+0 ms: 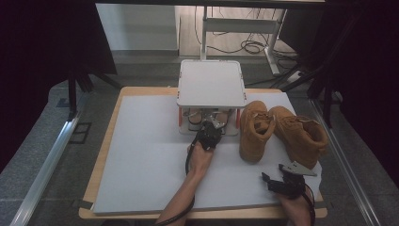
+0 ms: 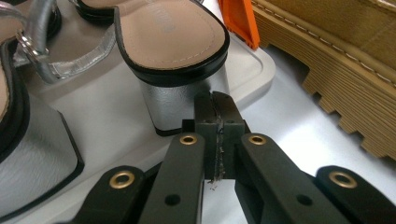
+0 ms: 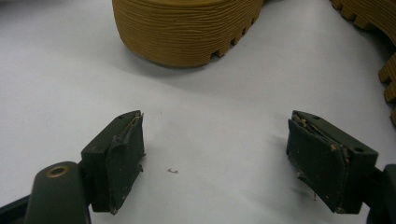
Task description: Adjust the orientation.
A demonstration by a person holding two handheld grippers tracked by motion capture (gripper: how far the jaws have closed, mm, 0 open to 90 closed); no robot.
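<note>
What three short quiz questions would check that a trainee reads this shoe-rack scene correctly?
1. True or false: the left gripper has its jaws shut, with nothing between them.
2. Which shoe is nearest the left gripper's tips? A) a tan boot B) a silver block-heel sandal C) a white trainer
3. Fill in: the two tan boots stand on the white table mat, to the ____ of the small white rack in the high view.

Key:
1. True; the pads meet, just in front of the silver heel.
2. B; it sits on the rack's lower shelf.
3. Right; the open right gripper is low over the mat just short of them.
</note>
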